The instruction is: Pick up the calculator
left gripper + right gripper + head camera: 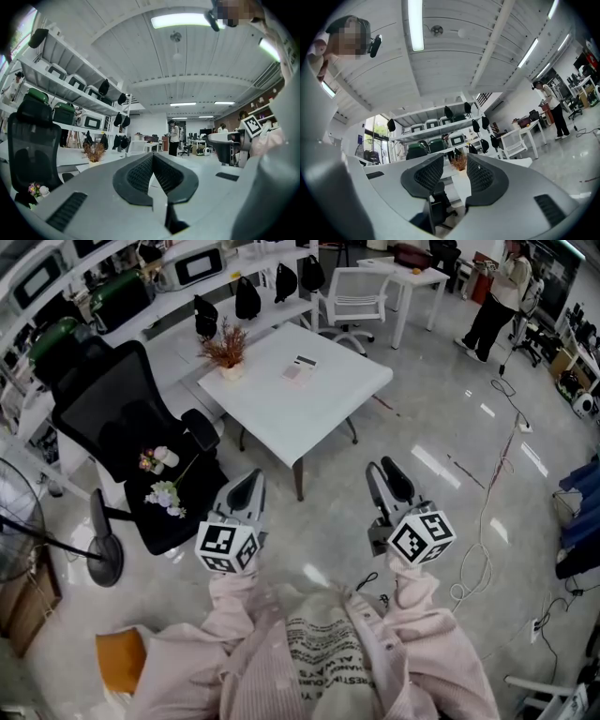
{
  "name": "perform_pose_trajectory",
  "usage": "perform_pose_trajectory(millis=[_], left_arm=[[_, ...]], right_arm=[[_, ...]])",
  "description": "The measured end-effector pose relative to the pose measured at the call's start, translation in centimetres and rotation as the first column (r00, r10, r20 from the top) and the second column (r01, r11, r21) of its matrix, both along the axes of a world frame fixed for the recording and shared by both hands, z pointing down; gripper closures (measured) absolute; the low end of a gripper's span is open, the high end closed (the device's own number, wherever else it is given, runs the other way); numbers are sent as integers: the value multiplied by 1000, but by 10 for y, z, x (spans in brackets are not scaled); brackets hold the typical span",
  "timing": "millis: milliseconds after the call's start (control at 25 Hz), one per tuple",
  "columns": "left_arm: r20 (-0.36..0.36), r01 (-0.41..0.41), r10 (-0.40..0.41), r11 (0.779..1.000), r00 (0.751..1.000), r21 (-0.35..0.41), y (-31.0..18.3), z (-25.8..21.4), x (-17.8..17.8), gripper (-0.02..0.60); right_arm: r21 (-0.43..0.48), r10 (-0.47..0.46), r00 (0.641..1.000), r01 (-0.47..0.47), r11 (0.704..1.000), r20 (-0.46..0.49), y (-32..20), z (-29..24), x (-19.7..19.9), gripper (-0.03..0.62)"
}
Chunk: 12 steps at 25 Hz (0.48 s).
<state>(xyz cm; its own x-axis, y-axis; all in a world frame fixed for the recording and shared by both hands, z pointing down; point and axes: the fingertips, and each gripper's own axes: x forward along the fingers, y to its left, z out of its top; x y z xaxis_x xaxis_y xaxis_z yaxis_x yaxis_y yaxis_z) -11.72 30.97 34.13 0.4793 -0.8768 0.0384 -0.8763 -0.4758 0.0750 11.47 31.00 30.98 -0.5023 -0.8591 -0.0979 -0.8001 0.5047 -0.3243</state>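
Observation:
The calculator [300, 369] is a small flat pale thing lying on the white square table [323, 404], near its far side, to the right of a potted dried plant [225, 351]. Both grippers are held over the floor, well short of the table's near corner. My left gripper [247, 489] is shut, its pads meeting at the tips with nothing between them [153, 157]. My right gripper [388, 474] is open and empty; through its gap [455, 165] I see the plant [460, 162] far ahead. The calculator does not show in either gripper view.
A black office chair [122, 418] with small flowers [161, 479] on its seat stands left of the table. Shelves [178, 292] with cases and dark bags run behind. A white chair [356, 298] stands beyond the table. A person [502, 292] stands far right. Cables [483, 531] cross the floor.

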Motion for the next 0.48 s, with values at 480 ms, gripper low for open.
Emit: perform_pose_trajectory(millis=[480], left_arm=[[8,22,-22,998,1000,-64,-26,21,-2,580]], right_arm=[[-63,-24,999,27,998,42,-38,21,0,400]])
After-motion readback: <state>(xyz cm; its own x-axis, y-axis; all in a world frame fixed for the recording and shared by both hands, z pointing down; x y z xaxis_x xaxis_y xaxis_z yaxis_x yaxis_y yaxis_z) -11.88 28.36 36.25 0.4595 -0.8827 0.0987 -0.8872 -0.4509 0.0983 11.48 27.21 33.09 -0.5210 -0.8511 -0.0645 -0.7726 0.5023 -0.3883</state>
